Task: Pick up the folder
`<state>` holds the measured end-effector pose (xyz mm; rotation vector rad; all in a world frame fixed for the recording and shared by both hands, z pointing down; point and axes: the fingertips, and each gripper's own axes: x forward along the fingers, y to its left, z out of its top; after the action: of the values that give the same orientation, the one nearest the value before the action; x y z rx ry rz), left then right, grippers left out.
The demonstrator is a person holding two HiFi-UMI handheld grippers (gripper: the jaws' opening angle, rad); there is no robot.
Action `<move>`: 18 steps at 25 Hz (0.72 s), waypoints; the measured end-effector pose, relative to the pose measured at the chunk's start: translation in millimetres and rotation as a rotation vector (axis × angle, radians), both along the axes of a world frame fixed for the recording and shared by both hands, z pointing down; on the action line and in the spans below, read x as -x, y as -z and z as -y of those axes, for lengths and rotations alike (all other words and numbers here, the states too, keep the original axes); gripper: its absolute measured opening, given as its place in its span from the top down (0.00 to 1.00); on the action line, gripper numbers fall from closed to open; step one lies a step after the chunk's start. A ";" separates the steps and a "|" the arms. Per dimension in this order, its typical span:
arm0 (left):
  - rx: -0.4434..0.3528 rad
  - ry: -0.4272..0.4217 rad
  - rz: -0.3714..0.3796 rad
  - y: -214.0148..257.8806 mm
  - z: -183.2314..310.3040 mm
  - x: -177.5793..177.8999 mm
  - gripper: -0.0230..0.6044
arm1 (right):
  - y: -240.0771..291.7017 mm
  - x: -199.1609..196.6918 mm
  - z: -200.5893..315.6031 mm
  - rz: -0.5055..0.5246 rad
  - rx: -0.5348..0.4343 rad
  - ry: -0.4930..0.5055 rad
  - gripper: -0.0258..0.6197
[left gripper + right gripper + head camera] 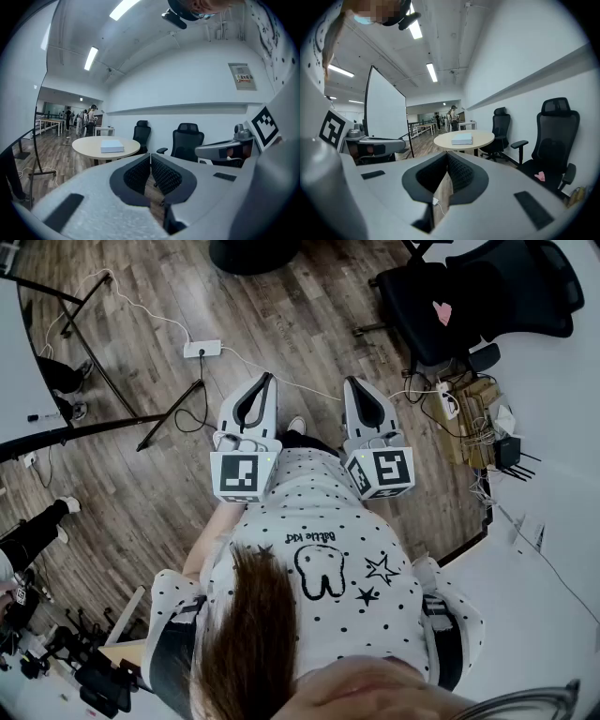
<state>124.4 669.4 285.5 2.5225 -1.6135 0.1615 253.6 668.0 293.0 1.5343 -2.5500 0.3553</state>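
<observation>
**A:** Starting at the left, what is that tool made of?

**B:** Left gripper [269,379]: matte pale-grey shell with black ribbed pads. Its jaws are pressed together with nothing between them. A marker cube [246,474] sits at its rear.

**A:** And the folder?

**B:** Folder [111,146]: a flat white slab lying on the round pale-wood table [82,149]. It is at about eleven o'clock from the left jaws, well apart from both tools. Its cover is too small to make out.

**A:** The right side?

**B:** Right gripper [351,382]: the same shell, with the jaws likewise together and empty. From it the folder lies at about one o'clock.

**A:** The room?

**B:** Dark wood-plank floor [281,315] and white walls. On the seat of a black mesh office chair [553,140] lies a small pink item [443,311], its shape unclear. In the head view the table is out of frame, and a dotted shirt [328,521] fills the lower half.
</observation>
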 end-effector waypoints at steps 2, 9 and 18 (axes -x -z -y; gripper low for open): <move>-0.003 0.004 0.001 -0.7 -2.8 -1.5 0.93 | 0.0 -1.7 -2.6 -0.001 -0.002 0.005 0.95; -0.016 -0.007 0.017 -1.2 -8.7 -4.1 0.93 | -2.9 -4.8 -7.3 -0.002 -0.006 0.019 0.95; -0.012 -0.033 0.022 1.5 -13.2 -17.2 0.93 | -2.0 -18.3 -11.6 0.005 -0.013 0.026 0.95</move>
<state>141.6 682.7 284.0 2.5657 -1.5864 0.1848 271.9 679.6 295.0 1.5048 -2.5790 0.3404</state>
